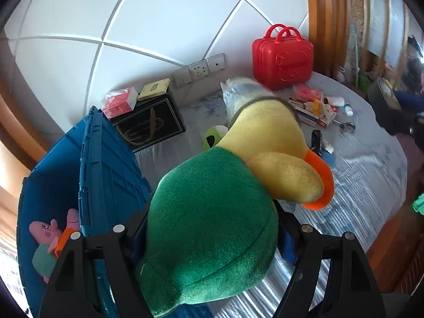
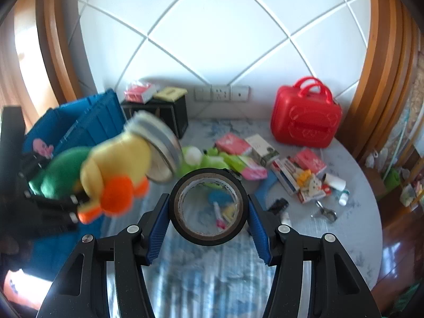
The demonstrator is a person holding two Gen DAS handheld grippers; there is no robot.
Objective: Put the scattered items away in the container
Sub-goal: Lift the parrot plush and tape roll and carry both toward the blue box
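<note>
bin (image 2: 79, 124) left of table (image 2: 352, 238), suitcase (image 2: 304, 122) at back right

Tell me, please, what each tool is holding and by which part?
Left tool: yellow plush duck, gripped at its green body. Right tool: black tape roll, clamped across its outer sides.

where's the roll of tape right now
The roll of tape is clamped between the right gripper fingers, low in the middle of the right wrist view, held over the table just right of the plush duck.
</note>
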